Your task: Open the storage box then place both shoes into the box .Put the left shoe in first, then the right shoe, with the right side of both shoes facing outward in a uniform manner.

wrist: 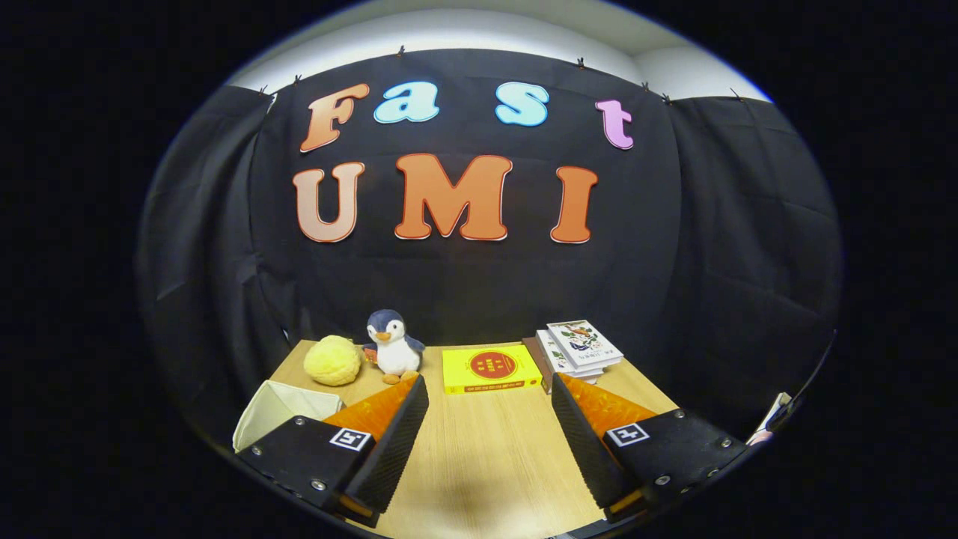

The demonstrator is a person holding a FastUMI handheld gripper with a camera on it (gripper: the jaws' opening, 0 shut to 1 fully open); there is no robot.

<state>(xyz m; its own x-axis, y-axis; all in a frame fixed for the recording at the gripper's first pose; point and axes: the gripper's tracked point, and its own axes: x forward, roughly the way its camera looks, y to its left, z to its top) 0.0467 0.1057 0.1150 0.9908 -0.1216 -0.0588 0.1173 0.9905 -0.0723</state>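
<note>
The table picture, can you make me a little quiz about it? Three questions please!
1. True or false: the gripper has its fingers wide apart with only bare wooden table between them.
2. Which thing lies straight ahead, beyond the gap between the fingers? A) the yellow book B) the penguin toy C) the stack of books
3. Fill in: right beside the penguin toy, on the side away from the yellow book, sits a fluffy yellow ____.

Key: 1 true. 2 A. 3 ball.
</note>
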